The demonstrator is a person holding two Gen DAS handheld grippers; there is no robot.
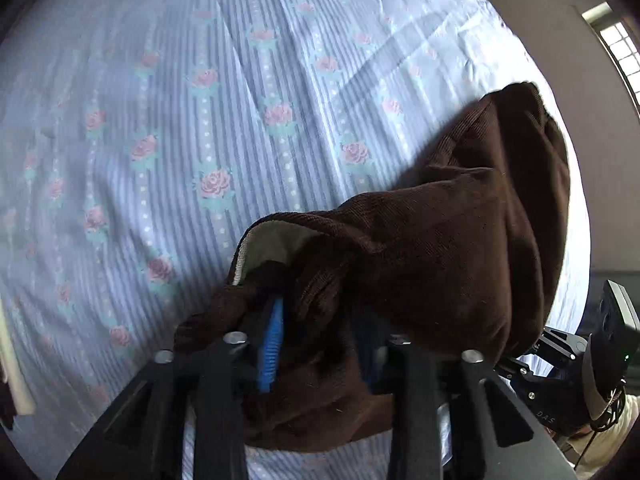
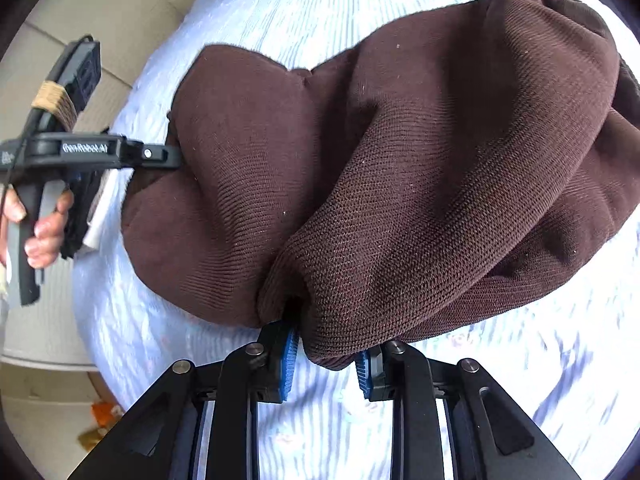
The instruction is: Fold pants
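Both grippers are pinching the brown pants (image 2: 400, 160) over the bed (image 1: 200, 80); the right gripper (image 2: 326, 356) is clamping a bunched fold, the left gripper (image 1: 320, 344) is enclosing cloth (grip uncertain), presumably lowering an aligned edge.

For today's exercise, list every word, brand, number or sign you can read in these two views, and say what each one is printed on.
"GenRobot.AI": white lettering on the black body of the left claw, seen from the right wrist view, slightly blurred.
"DAS": pale letters on the black body of the right claw's device in the left wrist view; anything after them is hidden.
Nothing else is readable.
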